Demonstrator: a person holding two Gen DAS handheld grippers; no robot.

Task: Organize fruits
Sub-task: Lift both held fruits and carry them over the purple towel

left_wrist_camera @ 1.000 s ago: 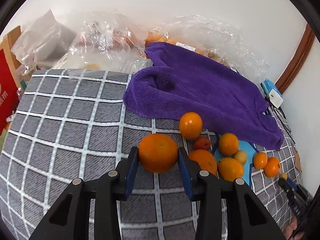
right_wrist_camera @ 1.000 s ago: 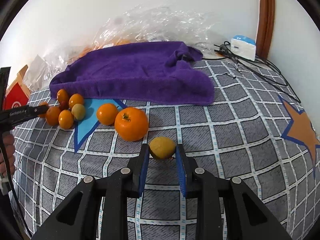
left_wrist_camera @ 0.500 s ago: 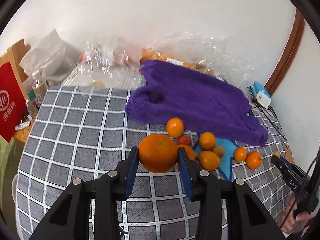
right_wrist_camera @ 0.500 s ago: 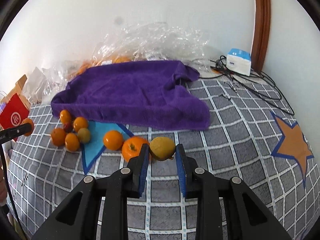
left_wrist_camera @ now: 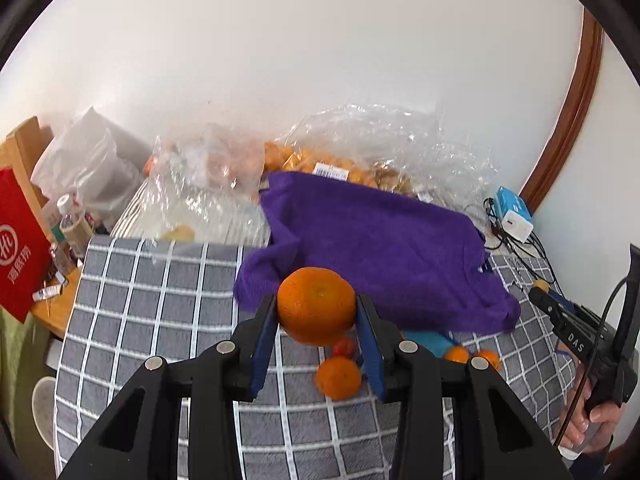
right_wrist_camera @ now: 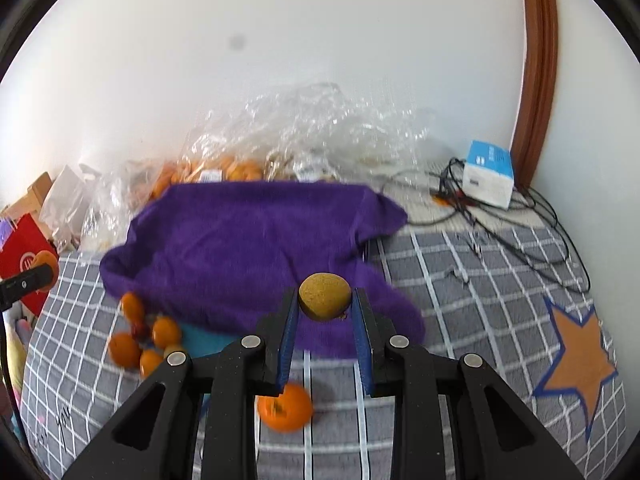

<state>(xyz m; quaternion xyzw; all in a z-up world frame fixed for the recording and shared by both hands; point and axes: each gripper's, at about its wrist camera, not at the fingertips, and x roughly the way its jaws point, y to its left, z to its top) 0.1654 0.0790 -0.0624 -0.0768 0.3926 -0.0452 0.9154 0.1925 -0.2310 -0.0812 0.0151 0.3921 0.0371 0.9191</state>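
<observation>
My left gripper (left_wrist_camera: 316,312) is shut on a large orange (left_wrist_camera: 316,305) and holds it high above the grey checked tablecloth (left_wrist_camera: 160,300). My right gripper (right_wrist_camera: 325,300) is shut on a small yellow-green fruit (right_wrist_camera: 325,295), also lifted above the table. A purple towel (left_wrist_camera: 372,248) lies spread at the back, and shows in the right wrist view too (right_wrist_camera: 248,252). Several small oranges (right_wrist_camera: 138,344) lie in a cluster by the towel's front edge. One orange with a stalk (right_wrist_camera: 285,407) lies below my right gripper.
Clear plastic bags of fruit (left_wrist_camera: 360,148) are piled behind the towel by the wall. A blue-white box (right_wrist_camera: 489,178) with black cables sits at the back right. A red bag (left_wrist_camera: 20,240) and bottles stand off the table's left edge. An orange star (right_wrist_camera: 580,364) marks the cloth.
Both grippers have risen well above the table with their fruit. The towel and loose oranges now sit lower and farther away in both views.
</observation>
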